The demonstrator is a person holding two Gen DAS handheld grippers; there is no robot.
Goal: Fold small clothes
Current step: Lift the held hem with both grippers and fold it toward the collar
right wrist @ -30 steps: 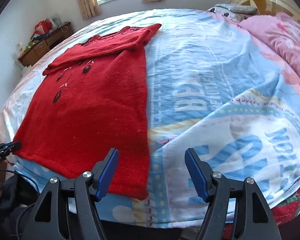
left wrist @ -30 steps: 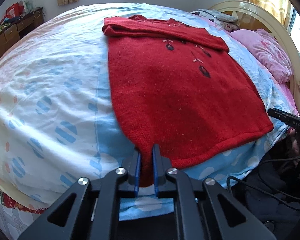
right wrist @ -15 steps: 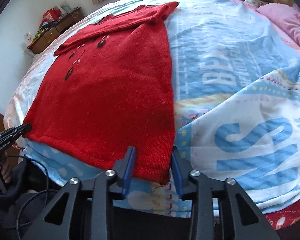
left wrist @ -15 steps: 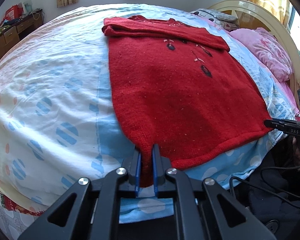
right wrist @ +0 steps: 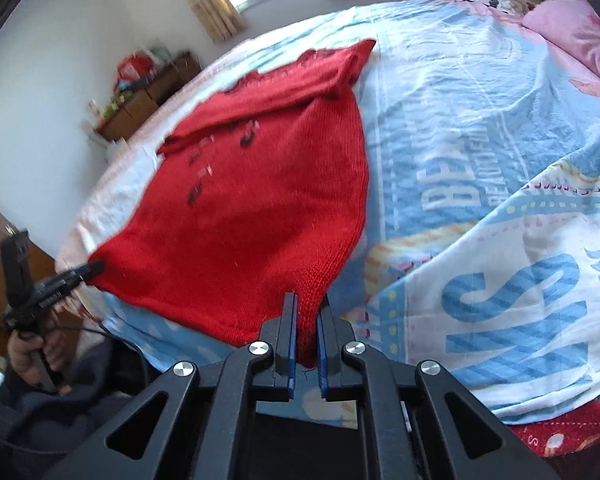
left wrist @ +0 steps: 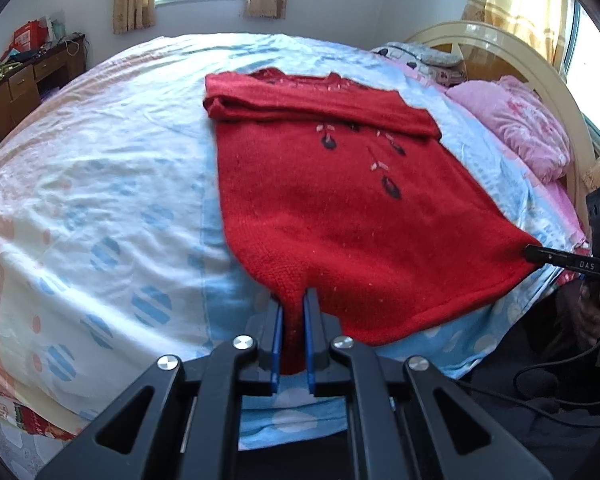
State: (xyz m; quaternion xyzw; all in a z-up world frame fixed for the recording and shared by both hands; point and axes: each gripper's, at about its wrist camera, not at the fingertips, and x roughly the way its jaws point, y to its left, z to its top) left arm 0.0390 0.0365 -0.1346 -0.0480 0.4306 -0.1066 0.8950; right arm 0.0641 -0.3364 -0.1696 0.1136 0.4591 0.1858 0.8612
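A red knitted sweater (left wrist: 340,208) with dark embroidered flowers lies flat on the bed, its sleeves folded across the far end. My left gripper (left wrist: 292,320) is shut on the near left hem corner. My right gripper (right wrist: 306,320) is shut on the near right hem corner of the sweater (right wrist: 268,200). The right gripper's tip shows in the left wrist view (left wrist: 540,256) at the hem corner. The left gripper shows in the right wrist view (right wrist: 88,270) at the opposite corner. Both corners are lifted slightly off the sheet.
The bed sheet (left wrist: 100,200) is blue, white and pink with printed letters (right wrist: 480,160). Pink pillows (left wrist: 512,124) and a cream headboard (left wrist: 500,44) lie at the right. A wooden desk (left wrist: 24,84) stands by the far wall. Cables (left wrist: 540,392) hang below the bed edge.
My right gripper has moved onto the right hem corner, closed on it and lifted it. My left gripper has kept its hold and raised its corner a little.
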